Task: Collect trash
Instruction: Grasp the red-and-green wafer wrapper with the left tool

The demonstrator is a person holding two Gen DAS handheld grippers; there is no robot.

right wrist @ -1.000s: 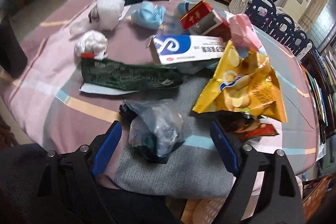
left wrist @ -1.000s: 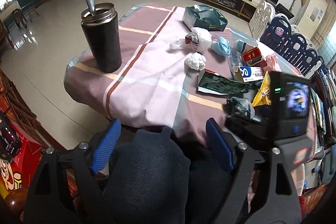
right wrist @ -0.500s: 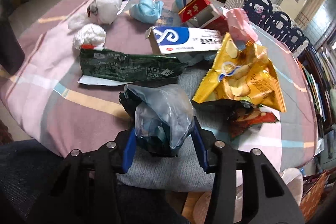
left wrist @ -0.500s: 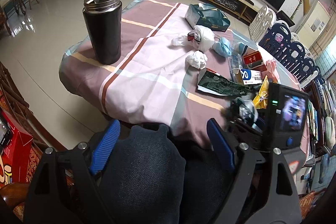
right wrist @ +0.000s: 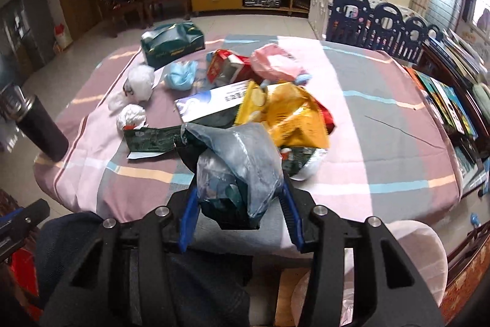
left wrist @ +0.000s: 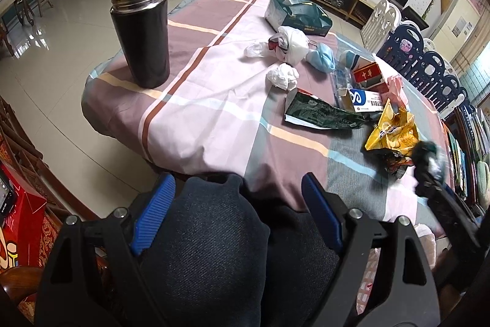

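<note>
**First piece lifted, most of the litter still on the table**

The right gripper (right wrist: 239,198) is clamped on a crumpled grey plastic bag (right wrist: 235,161), which bulges out between its blue pads and appears clear of the table (right wrist: 382,124). The left gripper (left wrist: 235,213) stands wide with nothing between its fingers, hanging over the person's dark-trousered knee (left wrist: 208,235) at the table's near edge.

Judged from how things lie, the collecting has barely begun. In the right wrist view the rest of the trash sits beyond the held bag: a yellow chip bag (right wrist: 284,112) at 1 o'clock, a flattened green wrapper (right wrist: 150,140) at 10 o'clock, a blue-and-white carton (right wrist: 211,103) at 12 o'clock. Further back lie a red box (right wrist: 226,66), a pink bag (right wrist: 275,63), a blue face mask (right wrist: 180,75) and two white wads, one of them a crumpled tissue (right wrist: 131,115).

A black steel canister (left wrist: 141,32) stands upright at 10 o'clock in the left wrist view, well apart from the heap. It may be the bin, but that cannot be told from these views. A pale bag-lined container (right wrist: 413,259) shows by the table's edge at 4 o'clock.
</note>
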